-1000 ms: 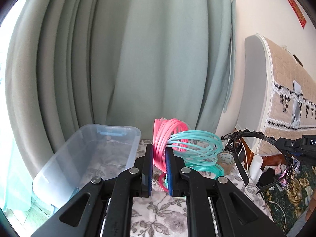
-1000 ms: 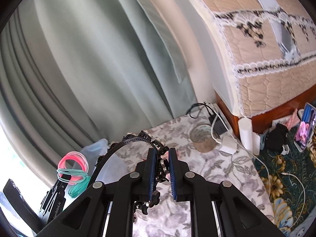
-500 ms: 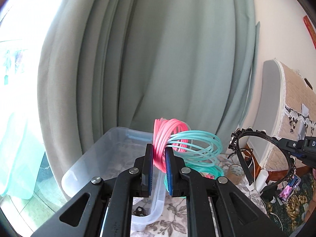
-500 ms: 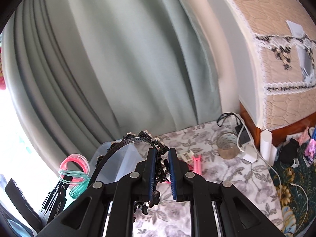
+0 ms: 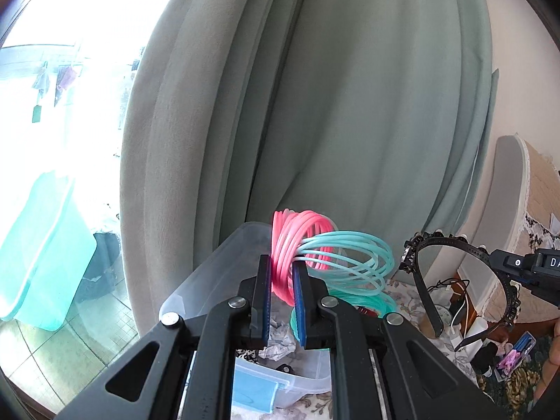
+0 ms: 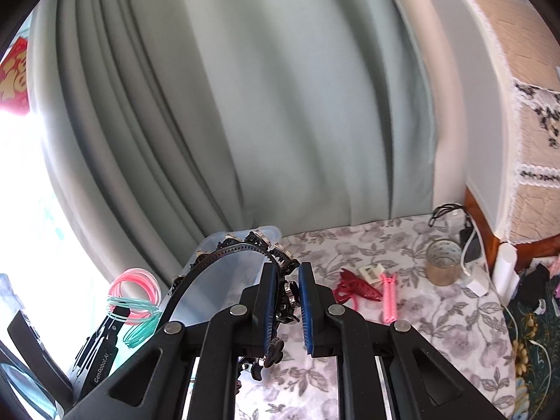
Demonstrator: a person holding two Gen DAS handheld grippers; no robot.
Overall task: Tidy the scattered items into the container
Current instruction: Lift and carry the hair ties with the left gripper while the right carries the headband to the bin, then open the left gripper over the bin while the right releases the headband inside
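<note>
- Left tool (image 5: 281, 273) is clamped on a bundle of pink and teal rings (image 5: 315, 252); over the last second it has swung across from the flowered table and now hangs over the clear container (image 5: 217, 280).
- Right tool (image 6: 287, 281) grips a black studded headband (image 6: 224, 255), and it too has drifted leftward until the band arches across the container's far end.
- Both loads look ready to drop, so release seems the next step.
- Farther off on the table (image 6: 437, 315), a red claw clip (image 6: 357, 287) and a pink hair clip (image 6: 389, 294) still wait.
</note>
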